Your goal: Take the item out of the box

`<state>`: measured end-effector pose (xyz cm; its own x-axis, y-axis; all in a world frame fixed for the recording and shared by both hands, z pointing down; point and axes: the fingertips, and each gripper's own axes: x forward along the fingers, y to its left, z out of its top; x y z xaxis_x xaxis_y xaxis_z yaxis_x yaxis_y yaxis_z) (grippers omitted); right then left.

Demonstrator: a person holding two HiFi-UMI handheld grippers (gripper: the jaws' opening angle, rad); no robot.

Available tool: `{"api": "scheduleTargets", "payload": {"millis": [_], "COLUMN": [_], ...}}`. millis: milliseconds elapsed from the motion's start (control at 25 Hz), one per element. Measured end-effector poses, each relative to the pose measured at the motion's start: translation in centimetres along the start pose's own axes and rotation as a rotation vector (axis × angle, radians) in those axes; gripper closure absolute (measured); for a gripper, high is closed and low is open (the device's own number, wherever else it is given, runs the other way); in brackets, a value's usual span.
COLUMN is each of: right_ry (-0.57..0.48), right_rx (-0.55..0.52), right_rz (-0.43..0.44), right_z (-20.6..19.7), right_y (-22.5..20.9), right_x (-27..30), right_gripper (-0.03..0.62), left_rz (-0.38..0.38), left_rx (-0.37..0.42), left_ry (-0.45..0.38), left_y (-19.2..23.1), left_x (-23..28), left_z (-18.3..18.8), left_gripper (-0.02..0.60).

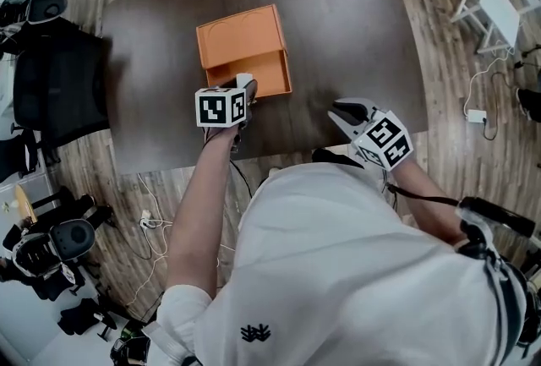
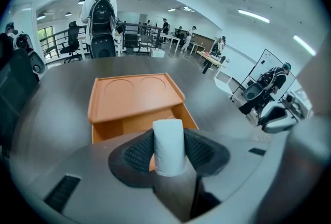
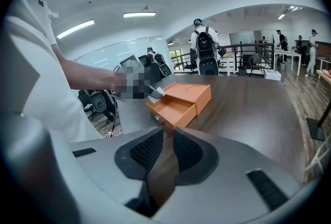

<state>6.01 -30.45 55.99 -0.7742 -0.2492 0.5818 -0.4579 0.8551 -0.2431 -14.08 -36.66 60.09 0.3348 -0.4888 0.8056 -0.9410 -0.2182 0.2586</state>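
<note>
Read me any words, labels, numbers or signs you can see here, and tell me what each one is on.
No readable text anywhere in these views.
Marker cubes: black-and-white square patterns only, no letters.
White shirt: a small dark emblem, no words.
Orange box: plain, no print visible.

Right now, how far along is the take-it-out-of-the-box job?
Done: the orange box has its drawer slid open, and the drawer looks empty in the right gripper view.
In hand: the left gripper is shut on a white roll, held at the drawer's near edge.
Left: carry it clear and set it on the table.
The right gripper is open and empty.
</note>
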Motion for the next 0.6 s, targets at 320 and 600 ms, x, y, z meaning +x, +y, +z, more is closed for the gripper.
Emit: {"api": "scheduleTargets", "payload": {"millis": [320,600], "right_ry": [0.01,0.01], "right_rx": [-0.042,-0.057], "right_rz": [0.001,-0.021], "right_z": [0.8,1.7], "right_y": [4.8,9.1], "right_x": [1.4,2.1], "right_gripper": [0.542,0.546], "left_rz": [-0.048,-0.102], "left_rx": [0.027,0.063], "left_ry": [-0.086,-0.157], "left_y": [-0.7,-1.6], "left_x": [-5.7,-11.6], "left_z": [-1.5,-3.6], "left_gripper": [0.397,0.397]}}
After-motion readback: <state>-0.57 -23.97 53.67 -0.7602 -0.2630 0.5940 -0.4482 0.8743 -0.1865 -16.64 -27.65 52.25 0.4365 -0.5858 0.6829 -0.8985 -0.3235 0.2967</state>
